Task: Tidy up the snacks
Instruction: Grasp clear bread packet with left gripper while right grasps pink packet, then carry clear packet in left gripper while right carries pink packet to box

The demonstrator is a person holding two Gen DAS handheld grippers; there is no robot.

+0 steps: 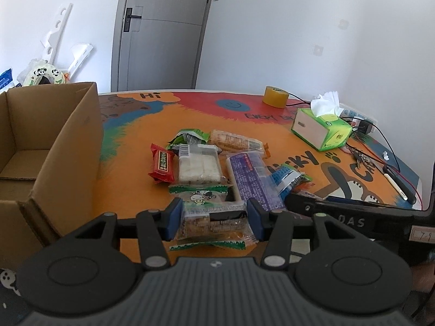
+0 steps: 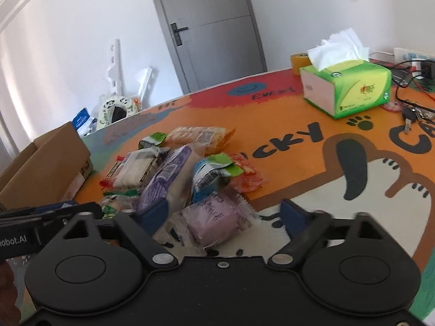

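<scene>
The left gripper (image 1: 214, 218) clamps the clear green-edged snack packet (image 1: 210, 214), with the open brown cardboard box (image 1: 49, 146) at ten o'clock.

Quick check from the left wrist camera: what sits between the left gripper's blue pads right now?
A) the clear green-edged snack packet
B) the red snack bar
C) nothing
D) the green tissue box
A: the left gripper has its blue pads pressed on both sides of the clear green-edged snack packet, near the open brown cardboard box.
</scene>
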